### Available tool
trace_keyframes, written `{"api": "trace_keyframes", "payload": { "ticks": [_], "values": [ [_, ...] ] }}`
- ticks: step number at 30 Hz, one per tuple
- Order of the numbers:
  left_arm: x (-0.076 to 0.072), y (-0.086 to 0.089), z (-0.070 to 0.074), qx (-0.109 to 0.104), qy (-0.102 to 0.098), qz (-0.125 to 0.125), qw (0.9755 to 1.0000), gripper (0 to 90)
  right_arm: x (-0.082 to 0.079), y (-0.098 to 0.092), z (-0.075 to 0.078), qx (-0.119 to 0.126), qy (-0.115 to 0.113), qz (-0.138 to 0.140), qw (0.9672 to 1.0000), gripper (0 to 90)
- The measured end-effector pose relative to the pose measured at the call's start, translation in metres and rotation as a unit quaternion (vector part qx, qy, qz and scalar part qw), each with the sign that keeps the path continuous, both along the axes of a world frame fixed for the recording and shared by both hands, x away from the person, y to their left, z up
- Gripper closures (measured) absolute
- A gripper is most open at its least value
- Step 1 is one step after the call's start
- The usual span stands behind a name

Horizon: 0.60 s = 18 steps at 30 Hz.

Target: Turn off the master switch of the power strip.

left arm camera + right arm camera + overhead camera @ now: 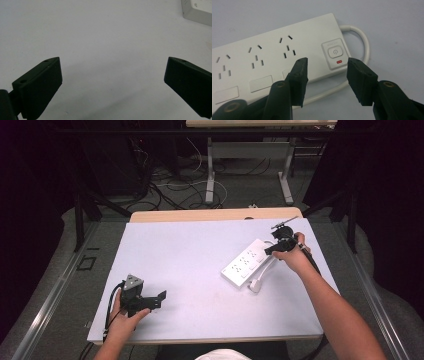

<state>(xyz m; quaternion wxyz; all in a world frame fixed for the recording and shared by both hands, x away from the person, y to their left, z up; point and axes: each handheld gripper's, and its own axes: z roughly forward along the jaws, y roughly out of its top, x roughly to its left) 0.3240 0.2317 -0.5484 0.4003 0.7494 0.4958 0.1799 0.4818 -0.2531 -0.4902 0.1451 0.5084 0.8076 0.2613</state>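
A white power strip point(247, 262) lies at an angle on the right of the white table top point(190, 250), its white cable point(265, 270) looped beside it. My right gripper point(270, 251) hovers over the strip's far end. In the right gripper view, its jaws point(327, 62) stand apart just above the strip point(274, 50), either side of the power button point(334, 52); they grip nothing. My left gripper point(159, 299) rests near the table's front left, its jaws point(113, 61) wide open over bare surface. A corner of the strip point(197, 12) lies far ahead of it.
The white cable point(365, 45) curls out from the strip's button end and runs under the right jaws. A wooden table edge point(210, 214) borders the far side. Beyond it, desk legs point(210, 175) and loose cables lie on the floor.
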Motion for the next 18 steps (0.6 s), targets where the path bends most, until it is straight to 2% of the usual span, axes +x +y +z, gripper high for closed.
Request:
{"api": "trace_keyframes", "payload": {
  "ticks": [2, 4, 11, 18],
  "values": [
    [0.0, 0.0, 0.0, 0.0, 0.001, 0.0, 1.0, 1.5, -0.002, 0.0, 0.001, 0.002, -0.001, -0.002, 1.0, 48.4],
    [0.0, 0.0, 0.0, 0.0, 0.002, 0.0, 1.0, 1.5, -0.009, 0.0, 0.004, -0.001, -0.002, 0.012, 0.9999, 48.0],
    [0.0, -0.001, 0.0, -0.001, -0.002, -0.001, 1.0, 1.5, -0.02, 0.002, 0.009, 0.001, 0.004, 0.01, 0.9999, 47.5],
    [-0.001, 0.0, 0.001, 0.001, 0.002, -0.003, 1.0, 1.5, -0.033, 0.003, 0.012, 0.011, -0.008, 0.014, 0.9998, 37.0]
  ]
}}
